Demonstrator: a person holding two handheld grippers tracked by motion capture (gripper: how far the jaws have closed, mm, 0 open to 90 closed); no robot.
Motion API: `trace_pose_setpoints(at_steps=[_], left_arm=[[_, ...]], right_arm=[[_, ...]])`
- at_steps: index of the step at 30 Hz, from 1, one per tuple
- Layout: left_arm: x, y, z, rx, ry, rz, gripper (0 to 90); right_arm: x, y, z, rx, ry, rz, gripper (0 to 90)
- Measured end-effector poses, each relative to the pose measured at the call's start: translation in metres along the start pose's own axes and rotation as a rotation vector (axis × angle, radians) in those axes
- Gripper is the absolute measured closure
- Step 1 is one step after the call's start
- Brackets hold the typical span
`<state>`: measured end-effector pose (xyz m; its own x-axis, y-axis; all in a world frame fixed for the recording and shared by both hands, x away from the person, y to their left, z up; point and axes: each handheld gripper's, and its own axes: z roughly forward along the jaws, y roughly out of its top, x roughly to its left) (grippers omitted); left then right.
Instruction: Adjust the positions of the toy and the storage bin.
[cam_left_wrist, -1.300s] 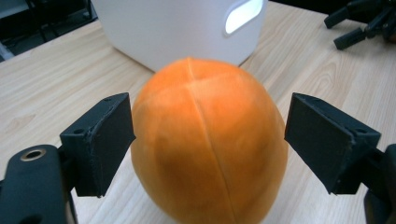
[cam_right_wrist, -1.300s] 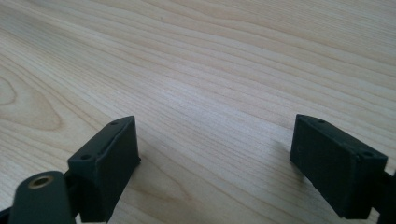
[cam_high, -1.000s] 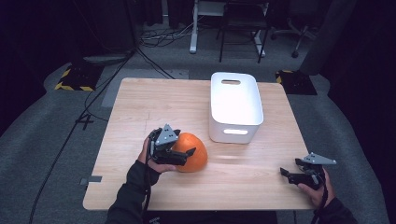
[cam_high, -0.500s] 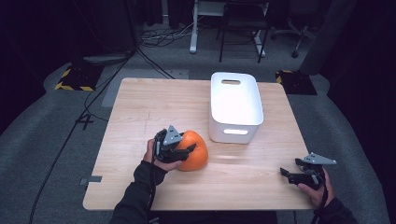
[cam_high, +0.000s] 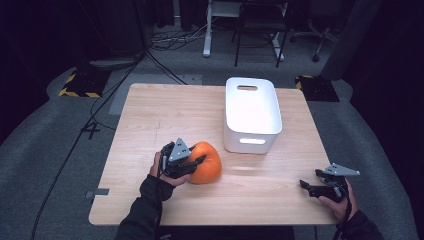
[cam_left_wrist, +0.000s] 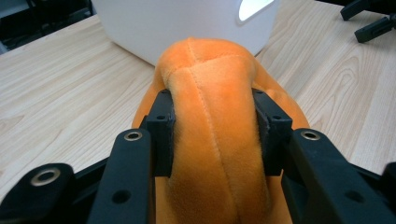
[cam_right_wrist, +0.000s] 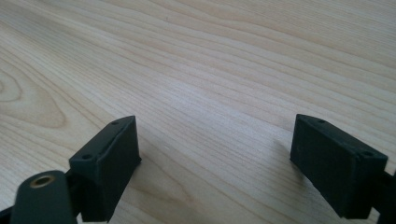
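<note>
A pale wooden table (cam_high: 150, 115) stands on grey carpet in a dark room, with cables and chair legs behind it. On the table, an orange plush toy (cam_high: 206, 162) sits just in front of a white bin (cam_high: 250, 112), near its front left corner. The left gripper (cam_high: 192, 164) has just been closing its jaws, and the left gripper view shows both pads pressed into a raised fold of the plush toy (cam_left_wrist: 219, 116), pinching the fabric. The right gripper (cam_high: 306, 186) rests near the table's right front corner with its jaws wide apart and nothing between them.

The step in hand looks like lifting the toy towards the bin. Because the soft fold may slip, the grip is best kept firm and the lift straight up, high enough to clear the bin's rim before moving across.

No brand, label or writing can be read anywhere.
</note>
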<state>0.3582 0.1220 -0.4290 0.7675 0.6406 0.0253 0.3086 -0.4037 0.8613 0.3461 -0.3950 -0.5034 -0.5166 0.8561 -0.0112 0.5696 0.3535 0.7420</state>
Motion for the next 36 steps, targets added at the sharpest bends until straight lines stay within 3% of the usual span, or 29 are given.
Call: trace_pose_setpoints(at_steps=[3,13,14,16,18,22,25,28,36], left_arm=[[0.001,-0.002,-0.001,-0.003,-0.007,-0.013,59.1],[-0.005,-0.001,-0.002,0.02,0.007,0.041,59.0],[-0.005,-0.001,-0.002,0.021,0.009,0.041,59.0],[-0.004,-0.001,-0.004,0.018,0.013,0.038,58.9],[-0.004,-0.003,-0.005,0.02,-0.001,0.014,58.8],[0.0,-0.005,-0.009,0.018,0.007,0.012,58.8],[0.001,-0.007,-0.012,0.011,0.011,0.002,58.9],[0.002,-0.007,-0.013,0.014,0.017,0.001,58.9],[0.009,-0.009,-0.02,0.015,0.043,-0.005,58.8]], right_arm=[[0.0,0.0,0.0,0.001,0.005,-0.001,15.5],[0.0,0.0,0.0,0.002,0.01,-0.004,15.7],[0.0,0.0,0.0,-0.001,0.018,-0.003,17.4],[0.001,0.0,-0.003,-0.017,0.056,-0.042,33.7],[0.001,0.0,-0.004,-0.042,0.076,-0.076,30.8],[-0.002,0.007,-0.005,-0.049,0.093,-0.075,32.1],[0.002,0.023,-0.012,-0.101,0.139,-0.113,42.1],[0.013,0.044,-0.018,-0.137,0.149,-0.208,42.7],[0.043,0.114,-0.02,-0.23,0.2,-0.325,43.7]])
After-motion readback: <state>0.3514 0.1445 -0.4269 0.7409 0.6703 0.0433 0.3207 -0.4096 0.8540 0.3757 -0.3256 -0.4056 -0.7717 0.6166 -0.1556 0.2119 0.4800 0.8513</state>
